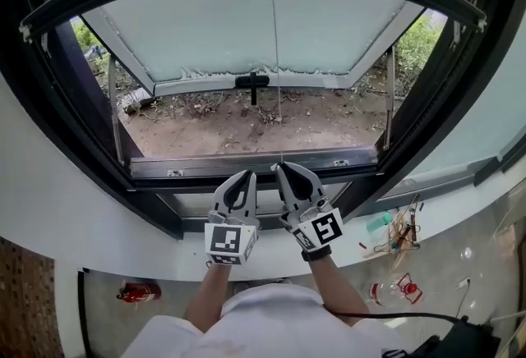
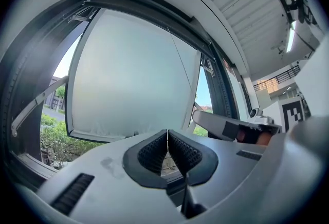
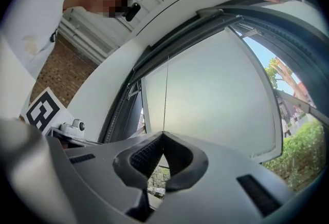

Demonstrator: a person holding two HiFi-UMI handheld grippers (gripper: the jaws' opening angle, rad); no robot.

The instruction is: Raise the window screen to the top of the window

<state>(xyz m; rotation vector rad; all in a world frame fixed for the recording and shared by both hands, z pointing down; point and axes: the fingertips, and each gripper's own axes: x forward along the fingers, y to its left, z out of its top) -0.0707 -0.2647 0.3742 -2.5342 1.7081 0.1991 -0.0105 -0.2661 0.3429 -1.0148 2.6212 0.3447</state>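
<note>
A silver screen bar (image 1: 205, 164) lies across the bottom of the black window frame (image 1: 49, 85). From its middle a thin cord (image 1: 275, 61) runs straight up to the top of the frame. My right gripper (image 1: 282, 171) is at the cord's foot. In the right gripper view the cord (image 3: 166, 94) runs down into the tip of the closed pads (image 3: 146, 153); this gripper (image 3: 163, 134) is shut on it. My left gripper (image 1: 245, 176) is just to its left, against the bar. It (image 2: 167, 132) is shut with nothing visible between its pads; the cord (image 2: 180, 63) passes to its right.
A frosted sash (image 1: 263, 28) with a black handle (image 1: 252, 82) is tilted outward over bare soil (image 1: 246, 126). Below the white sill (image 1: 99, 241), a red object (image 1: 136, 292) and small clutter (image 1: 396, 235) lie on the floor. The right gripper (image 2: 234, 128) shows beside the left one.
</note>
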